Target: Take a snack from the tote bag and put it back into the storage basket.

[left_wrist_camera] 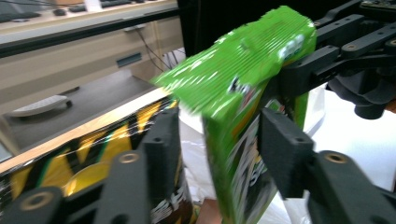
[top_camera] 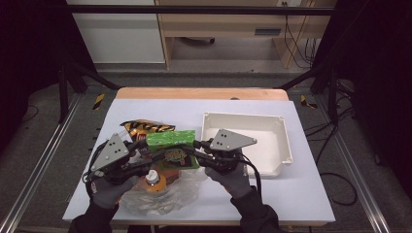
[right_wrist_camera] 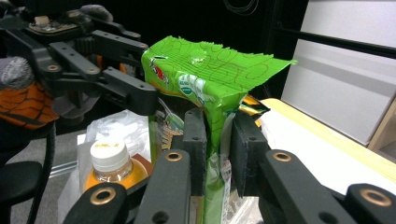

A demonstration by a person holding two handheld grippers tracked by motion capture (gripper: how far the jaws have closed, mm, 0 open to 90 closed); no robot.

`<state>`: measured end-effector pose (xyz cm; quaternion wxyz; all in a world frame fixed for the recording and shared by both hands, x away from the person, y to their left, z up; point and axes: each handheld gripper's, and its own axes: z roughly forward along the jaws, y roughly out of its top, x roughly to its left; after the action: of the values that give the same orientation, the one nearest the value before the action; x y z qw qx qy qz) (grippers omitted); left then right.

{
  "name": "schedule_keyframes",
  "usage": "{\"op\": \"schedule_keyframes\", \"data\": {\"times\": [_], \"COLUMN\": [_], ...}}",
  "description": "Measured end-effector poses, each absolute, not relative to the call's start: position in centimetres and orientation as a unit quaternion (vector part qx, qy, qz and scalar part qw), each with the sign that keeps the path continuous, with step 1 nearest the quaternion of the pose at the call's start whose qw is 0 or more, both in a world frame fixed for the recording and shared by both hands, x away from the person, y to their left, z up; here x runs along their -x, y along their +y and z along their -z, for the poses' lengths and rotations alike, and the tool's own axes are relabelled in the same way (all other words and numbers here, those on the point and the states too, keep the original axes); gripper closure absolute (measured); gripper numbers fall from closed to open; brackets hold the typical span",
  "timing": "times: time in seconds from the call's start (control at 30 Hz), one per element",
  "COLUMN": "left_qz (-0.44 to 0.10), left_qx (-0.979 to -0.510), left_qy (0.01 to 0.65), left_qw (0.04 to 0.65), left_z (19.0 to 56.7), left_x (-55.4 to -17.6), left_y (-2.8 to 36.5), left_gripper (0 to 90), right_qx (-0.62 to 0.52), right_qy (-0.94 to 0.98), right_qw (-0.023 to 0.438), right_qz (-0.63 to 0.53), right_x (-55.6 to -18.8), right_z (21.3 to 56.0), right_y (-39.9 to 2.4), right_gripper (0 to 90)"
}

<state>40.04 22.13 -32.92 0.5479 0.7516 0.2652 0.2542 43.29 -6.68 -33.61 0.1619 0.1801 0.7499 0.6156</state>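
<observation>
Here the right gripper [right_wrist_camera: 218, 154] pinches the green bag [right_wrist_camera: 205, 84], the left gripper [left_wrist_camera: 215, 149] straddles it unclamped, and motion blur obscures its print.

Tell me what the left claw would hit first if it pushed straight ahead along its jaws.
Probably the green snack bag, already between the left claw jaws; past it, the right claw, though depth is unclear.
</observation>
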Motion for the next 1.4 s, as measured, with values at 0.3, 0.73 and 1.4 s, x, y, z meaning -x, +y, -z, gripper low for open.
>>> {"op": "schedule_keyframes", "data": {"times": [0.3, 0.73, 1.4], "left_qz": [-0.275, -0.297, -0.301], "left_qx": [-0.725, -0.715, -0.700], "left_qy": [0.312, 0.381, 0.421], "left_qw": [0.549, 0.506, 0.491], "left_z": [33.7, 37.0, 38.8], "left_x": [-38.6, -39.5, -39.8], "left_y": [25.7, 29.5, 32.2], "left_gripper": [34.1, 34.5, 33.1], "right_qx": [-0.205, -0.213, -0.276], "right_qy": [0.718, 0.689, 0.669], "right_qw": [0.173, 0.197, 0.259], "right_qz": [-0.642, -0.664, -0.639], "right_x": [-43.2, -43.0, -44.1], "right_z": [32.8, 30.7, 30.0], "right_y": [-7.6, -7.1, -14.0], "right_gripper": [77.7, 77.4, 77.1]}}
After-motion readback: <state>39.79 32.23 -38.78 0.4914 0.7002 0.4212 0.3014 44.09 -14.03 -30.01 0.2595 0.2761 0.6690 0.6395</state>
